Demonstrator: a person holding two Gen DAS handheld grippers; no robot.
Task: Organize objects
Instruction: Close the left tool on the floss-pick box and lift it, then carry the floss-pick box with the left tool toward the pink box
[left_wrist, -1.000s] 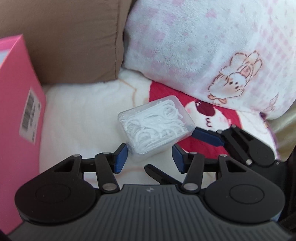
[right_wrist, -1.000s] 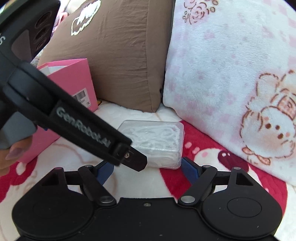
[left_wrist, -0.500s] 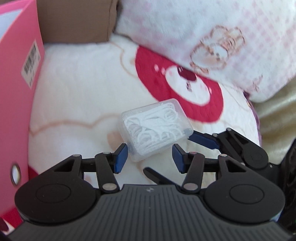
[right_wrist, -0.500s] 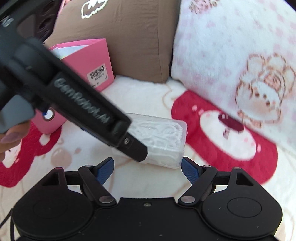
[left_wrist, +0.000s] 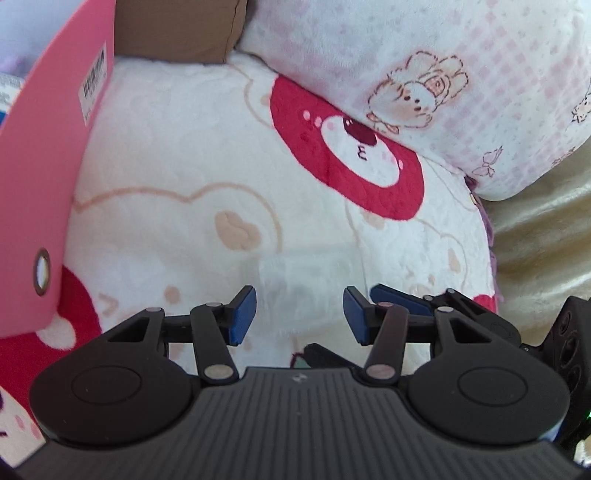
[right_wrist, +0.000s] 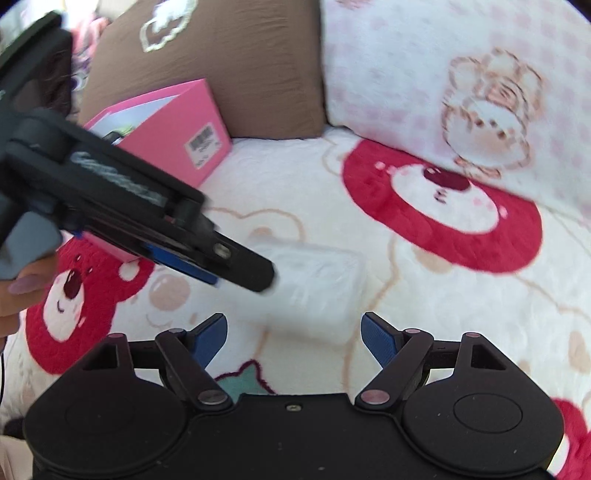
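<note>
the clear box (right_wrist: 314, 284) of white floss picks looks carried above the blanket (right_wrist: 332, 206), blurred in both views, with the pink box (right_wrist: 173, 136) standing open well off to the left beside the brown pillow (right_wrist: 207, 62).

risks, as a judgement:
- the left gripper (left_wrist: 299, 314) seems to have only the near end of the clear box between its pads, so the far end hangs out unsupported. a quick swing toward the pink box could let it pivot and slip out onto the blanket.
- smooth plastic against the blue pads (left_wrist: 242, 312) gives little friction; a roll of the wrist would make it worse.
- if the lid is only snapped lightly, a drop could scatter the picks into the fleece. whether the lid is latched cannot be told.
- the 2 grippers are close together, the left one crossing in front of the right one's view, so they could knock each other or the box.

left gripper: partly closed, the pads at either side of the blurred clear box; it appears to be gripping it, though the contact itself is smeared.

right gripper (right_wrist: 293, 332): jaws wide apart, the clear box lying just ahead between the tips, neither pad visibly touching it. it holds nothing.

a hand (right_wrist: 22, 291) shows at the left edge of the right view, on the left gripper's handle.
</note>
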